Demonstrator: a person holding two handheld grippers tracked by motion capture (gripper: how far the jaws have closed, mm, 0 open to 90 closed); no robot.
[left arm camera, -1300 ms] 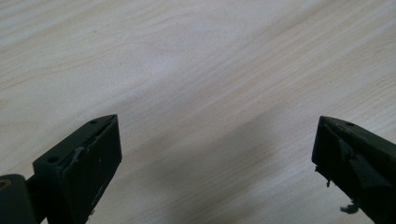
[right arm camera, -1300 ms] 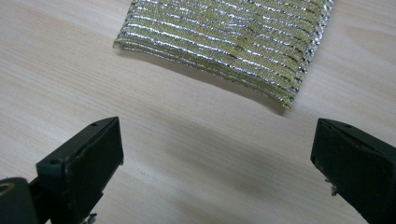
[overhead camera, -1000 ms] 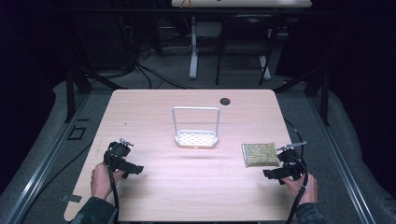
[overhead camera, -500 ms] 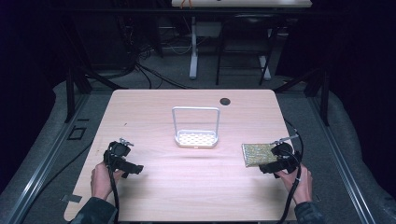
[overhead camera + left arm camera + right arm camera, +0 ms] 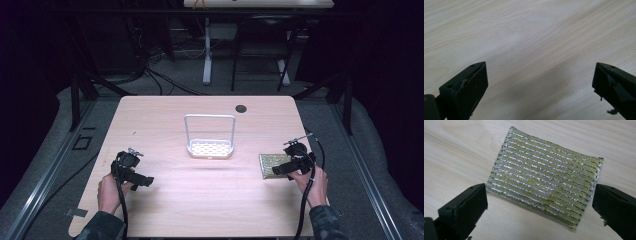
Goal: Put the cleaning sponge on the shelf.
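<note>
A pale wooden worktop (image 5: 165, 120) seen from above. The right hand-held gripper (image 5: 540, 212), jaws wide apart, hovers over a glittery gold sponge (image 5: 545, 176) lying flat near the right edge. The left hand-held gripper (image 5: 540, 90), also spread, waits above bare wood. A white rack (image 5: 209, 136) stands mid-worktop. The thin sponge may slide or buckle if pinched unevenly.

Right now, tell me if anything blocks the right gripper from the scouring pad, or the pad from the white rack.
Nothing visible does. The right gripper hangs open just above the scouring pad, with bare table around it. Between the pad and the white rack, only bare wood shows in the high view.
</note>
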